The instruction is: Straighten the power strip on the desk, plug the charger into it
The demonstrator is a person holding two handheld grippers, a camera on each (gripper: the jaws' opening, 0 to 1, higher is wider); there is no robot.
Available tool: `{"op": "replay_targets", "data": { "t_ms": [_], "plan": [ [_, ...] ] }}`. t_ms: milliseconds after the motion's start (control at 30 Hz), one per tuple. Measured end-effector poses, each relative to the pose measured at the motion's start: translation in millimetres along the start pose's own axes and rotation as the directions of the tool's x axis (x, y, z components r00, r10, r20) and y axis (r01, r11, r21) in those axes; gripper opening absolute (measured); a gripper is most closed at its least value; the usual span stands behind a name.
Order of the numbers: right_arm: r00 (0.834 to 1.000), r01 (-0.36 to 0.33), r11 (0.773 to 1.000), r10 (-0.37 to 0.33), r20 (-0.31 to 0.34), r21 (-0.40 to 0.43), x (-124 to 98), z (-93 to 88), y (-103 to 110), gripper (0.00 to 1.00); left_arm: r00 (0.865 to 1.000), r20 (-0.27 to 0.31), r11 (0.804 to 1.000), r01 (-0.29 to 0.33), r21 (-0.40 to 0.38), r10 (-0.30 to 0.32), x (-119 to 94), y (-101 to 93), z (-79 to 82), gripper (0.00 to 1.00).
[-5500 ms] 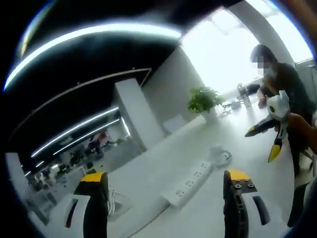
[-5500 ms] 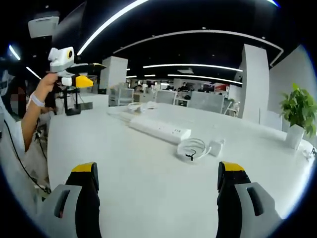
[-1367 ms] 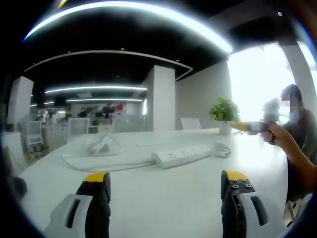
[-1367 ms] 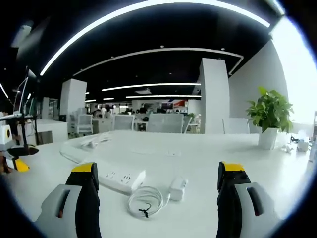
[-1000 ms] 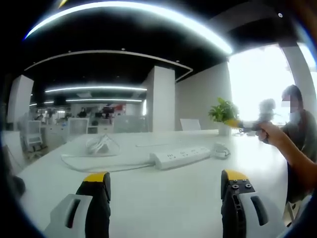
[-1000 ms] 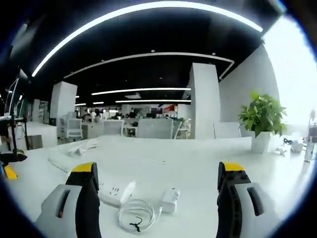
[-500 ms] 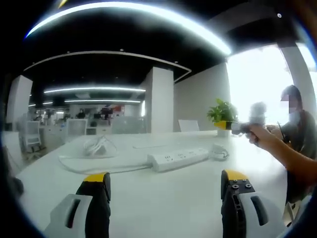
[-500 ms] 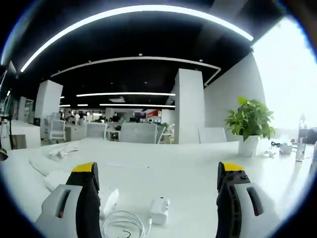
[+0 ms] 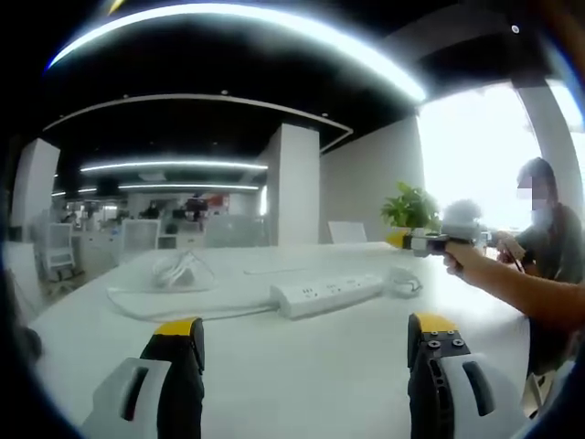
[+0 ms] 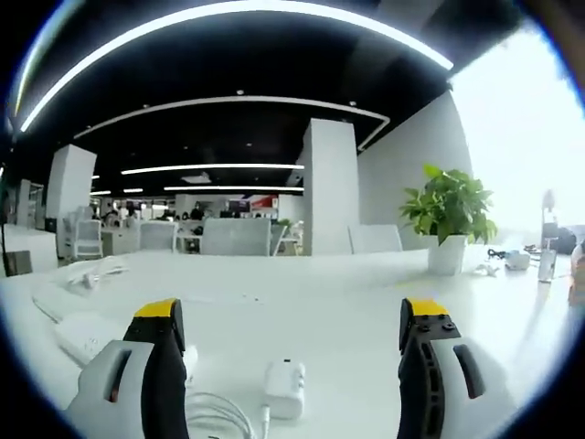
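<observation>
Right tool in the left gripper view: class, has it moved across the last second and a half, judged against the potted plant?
Yes. The right tool has slid leftward past the potted plant, toward the power strip.

Power strip (image 9: 327,294) lies on the desk (image 9: 302,366) — left gripper (image 9: 302,352) open, right gripper (image 9: 411,240) beyond.

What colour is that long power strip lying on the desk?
White. The power strip shows best in the left gripper view, lying on the equally white desk.
</observation>
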State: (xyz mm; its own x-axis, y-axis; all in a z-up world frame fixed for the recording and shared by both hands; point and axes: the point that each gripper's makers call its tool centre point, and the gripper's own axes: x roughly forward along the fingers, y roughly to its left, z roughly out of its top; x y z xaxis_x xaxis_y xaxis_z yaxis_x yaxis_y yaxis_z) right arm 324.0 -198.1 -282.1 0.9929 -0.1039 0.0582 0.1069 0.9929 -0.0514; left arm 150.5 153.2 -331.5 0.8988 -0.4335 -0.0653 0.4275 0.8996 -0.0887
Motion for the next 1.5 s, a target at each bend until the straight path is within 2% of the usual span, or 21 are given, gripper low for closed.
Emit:
{"op": "replay_targets", "data": {
  "t_ms": [100, 167, 500, 1000, 1500],
  "plan": [
    [1.0, 0.004, 1.0, -0.004, -0.004, -0.002, 3, -5.1, 1, 0.96, 1.0, 0.001, 1.0, 0.001, 0.0, -0.001, 0, -1.4, 0.4, 0.95],
    [0.999, 0.006, 1.0, -0.006, -0.039, 0.004, 7, -13.9, 1, 0.96, 1.0, 0.003, 1.0, 0.003, 0.001, -0.003, 0, -1.4, 0.9, 0.95],
    [0.994, 0.025, 0.999, -0.021, -0.107, 0.038, 15, -40.1, -4, 0.94, 1.0, 0.003, 1.0, 0.001, -0.005, -0.001, 0, -0.8, -0.1, 0.94],
    [0.987, 0.018, 0.998, -0.008, -0.16, 0.065, 14, -54.4, 0, 0.9, 1.0, 0.008, 1.0, 0.01, -0.007, -0.01, 1, -4.3, 0.8, 0.94],
    [0.978, 0.015, 0.998, -0.002, -0.208, 0.064, 12, -69.9, 3, 0.89, 1.0, 0.007, 1.0, 0.012, -0.013, -0.012, 0, -4.8, -1.2, 0.94]
  ]
}}
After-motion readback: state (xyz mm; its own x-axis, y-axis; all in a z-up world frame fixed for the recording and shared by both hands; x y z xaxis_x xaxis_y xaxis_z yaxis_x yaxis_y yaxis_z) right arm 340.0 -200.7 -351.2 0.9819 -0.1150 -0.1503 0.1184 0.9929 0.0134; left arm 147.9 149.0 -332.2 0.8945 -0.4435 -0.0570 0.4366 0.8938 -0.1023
